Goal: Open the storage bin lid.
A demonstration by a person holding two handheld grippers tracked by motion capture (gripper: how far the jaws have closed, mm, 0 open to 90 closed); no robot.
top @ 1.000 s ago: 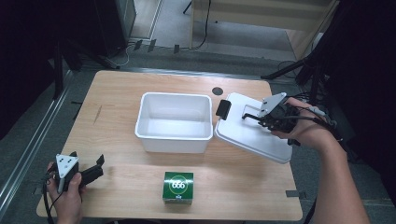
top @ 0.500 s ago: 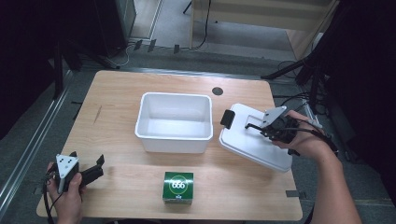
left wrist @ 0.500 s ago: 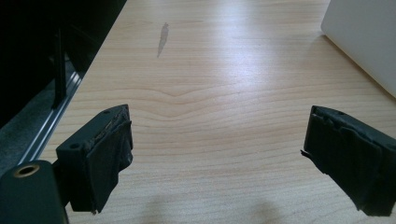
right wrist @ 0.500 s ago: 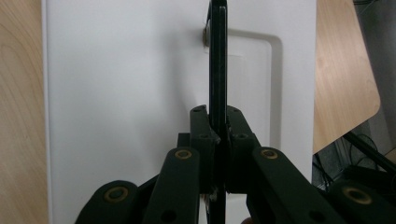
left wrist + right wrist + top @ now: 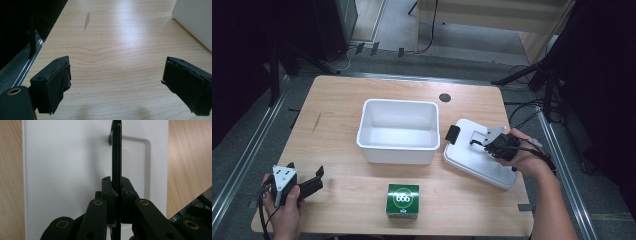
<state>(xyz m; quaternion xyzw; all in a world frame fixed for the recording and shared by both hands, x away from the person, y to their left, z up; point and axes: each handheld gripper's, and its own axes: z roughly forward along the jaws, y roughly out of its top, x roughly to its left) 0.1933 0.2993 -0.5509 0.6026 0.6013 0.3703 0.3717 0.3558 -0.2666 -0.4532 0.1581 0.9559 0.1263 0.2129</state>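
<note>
White rectangular plastic lid (image 5: pixel 477 159) with a black flip-up handle (image 5: pixel 478 140) lies on the wooden bench (image 5: pixel 342 200) in the high view, directly under my right hand-held gripper (image 5: pixel 476 141), just right of the white plastic tub (image 5: pixel 398 131). I judge it light, stiff and smooth, so the handle is the sensible hold. My left hand-held gripper (image 5: pixel 317 175) rests well apart from it.

Left gripper view: jaws spread wide over bare wood.

Right gripper view: jaws pressed together on the thin black handle (image 5: pixel 116 152), which stands upright over the lid's (image 5: pixel 67 170) recessed panel.
</note>
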